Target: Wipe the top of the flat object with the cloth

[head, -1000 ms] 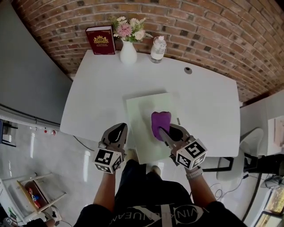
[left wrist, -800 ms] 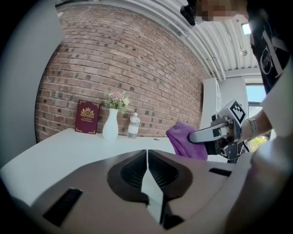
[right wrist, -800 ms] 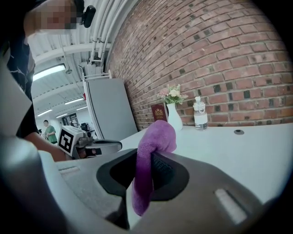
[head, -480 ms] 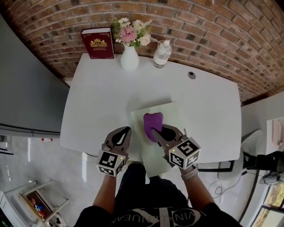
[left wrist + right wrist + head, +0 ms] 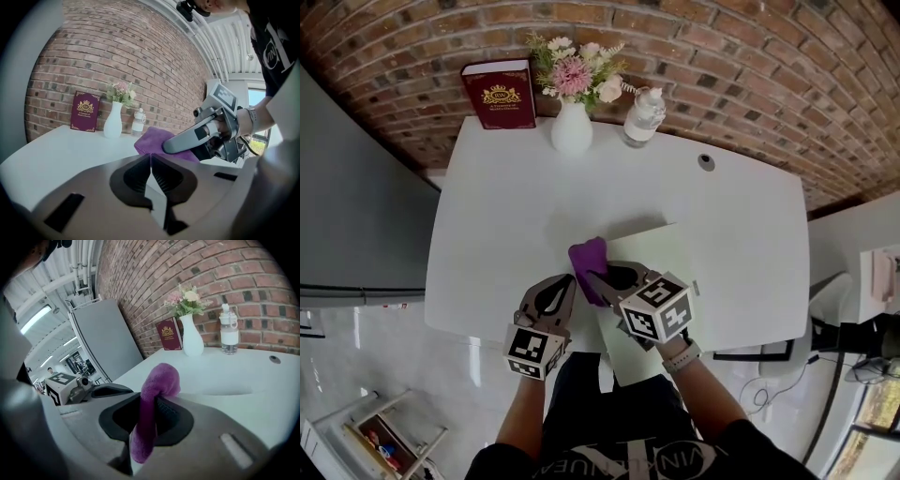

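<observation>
**Step in hand (judged):** a wiping pass over the top of the flat object point(image 5: 675, 258), a pale green sheet.

**Tongs:**
- The right tongs point(image 5: 592, 277) are clamped on the purple cloth point(image 5: 586, 255). A rounded fold bulges ahead of their tips.
- The left tongs point(image 5: 150, 161) are fully closed with nothing between them. They sit just beside the right tongs, on their left, low over the white surface point(image 5: 487, 216).

**Position:**
- The sheet lies under the right tongs and to their right.
- The cloth sits at the sheet's left edge. Whether it spills onto the surface cannot be told.

**Recommendations:**
- Press the bulging fold flat, so that fabric meets the sheet and not the hard tips.
- Run overlapping strokes out to the right of the right tongs, where most of the bare sheet lies.
- The sheet appears to overhang the near edge of the surface, so it may slide. The closed left tongs could pin its near corner.
</observation>
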Motion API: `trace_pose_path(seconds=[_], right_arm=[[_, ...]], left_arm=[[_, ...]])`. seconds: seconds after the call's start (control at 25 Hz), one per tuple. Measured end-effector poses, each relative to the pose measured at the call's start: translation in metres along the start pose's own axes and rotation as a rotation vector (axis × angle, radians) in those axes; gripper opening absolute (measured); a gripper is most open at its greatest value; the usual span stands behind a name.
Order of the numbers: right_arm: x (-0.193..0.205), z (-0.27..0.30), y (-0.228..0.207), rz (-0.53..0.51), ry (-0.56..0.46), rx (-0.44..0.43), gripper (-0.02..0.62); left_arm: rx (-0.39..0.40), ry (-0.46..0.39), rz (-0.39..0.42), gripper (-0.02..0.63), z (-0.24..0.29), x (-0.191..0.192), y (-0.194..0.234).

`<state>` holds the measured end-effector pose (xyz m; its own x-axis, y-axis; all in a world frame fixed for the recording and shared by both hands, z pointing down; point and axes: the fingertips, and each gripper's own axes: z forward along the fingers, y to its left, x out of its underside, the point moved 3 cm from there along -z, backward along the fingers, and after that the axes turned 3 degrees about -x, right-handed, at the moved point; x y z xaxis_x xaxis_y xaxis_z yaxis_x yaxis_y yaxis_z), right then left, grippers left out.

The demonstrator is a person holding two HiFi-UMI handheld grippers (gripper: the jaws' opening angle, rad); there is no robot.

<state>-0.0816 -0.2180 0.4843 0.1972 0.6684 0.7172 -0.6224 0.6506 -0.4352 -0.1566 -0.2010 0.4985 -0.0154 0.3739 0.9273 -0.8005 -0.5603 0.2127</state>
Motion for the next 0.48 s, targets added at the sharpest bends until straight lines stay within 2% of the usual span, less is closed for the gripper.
trace_pose_path(seconds=[0.24,0.48], right_arm=[[0.005,0.012,-0.007,0.063,0.051,0.022,0.063],[0.004,0.003,-0.029,0.097,0.048,0.089,0.063]], left_arm=[[0.011,0.005,-0.010,0.014,-0.003,0.003,0.008],[0.027,0.008,0.001,0.014,-0.005,0.006,0.013]])
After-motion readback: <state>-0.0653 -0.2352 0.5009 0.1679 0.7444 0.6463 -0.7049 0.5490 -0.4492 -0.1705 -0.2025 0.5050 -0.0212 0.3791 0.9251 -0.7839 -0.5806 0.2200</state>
